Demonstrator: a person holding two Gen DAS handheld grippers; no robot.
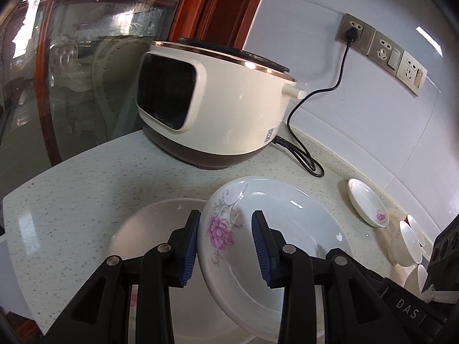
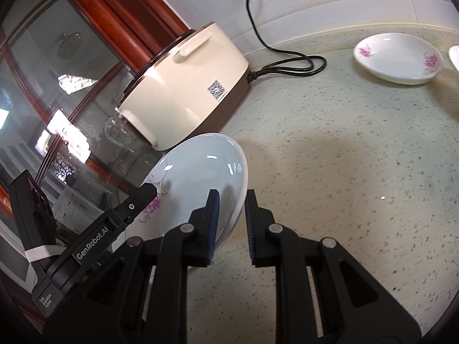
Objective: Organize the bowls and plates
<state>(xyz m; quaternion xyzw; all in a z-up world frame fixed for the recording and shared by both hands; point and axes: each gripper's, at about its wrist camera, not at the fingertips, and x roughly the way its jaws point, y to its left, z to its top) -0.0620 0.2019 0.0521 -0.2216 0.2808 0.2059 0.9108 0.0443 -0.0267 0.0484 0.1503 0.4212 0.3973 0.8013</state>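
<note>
— Two grips on one piece. The left gripper [image 1: 227,215] is clamped on the rim of the white deep plate with the purple flower [image 1: 287,223]; the right gripper [image 2: 231,197] is closed tight on the opposite edge.

— Where does it sit?

— In the air, tilted steeply, above a plain white plate [image 1: 149,229] lying on the pale speckled surface [image 1: 71,215], near the cream rice cooker [image 1: 218,100].

— Step in hand?

— Stacking, I judge: the flowered plate goes onto the plain one.

— And the rest?

— A small flowered dish [image 2: 398,60] by the wall and little white bowls [image 1: 407,240] to the right, untouched.

— Next move calls for?

— Levelling the tilt, centring over the plain plate, lowering gently, then releasing both pairs of fingers. Glazed rims could slip or clink.
</note>
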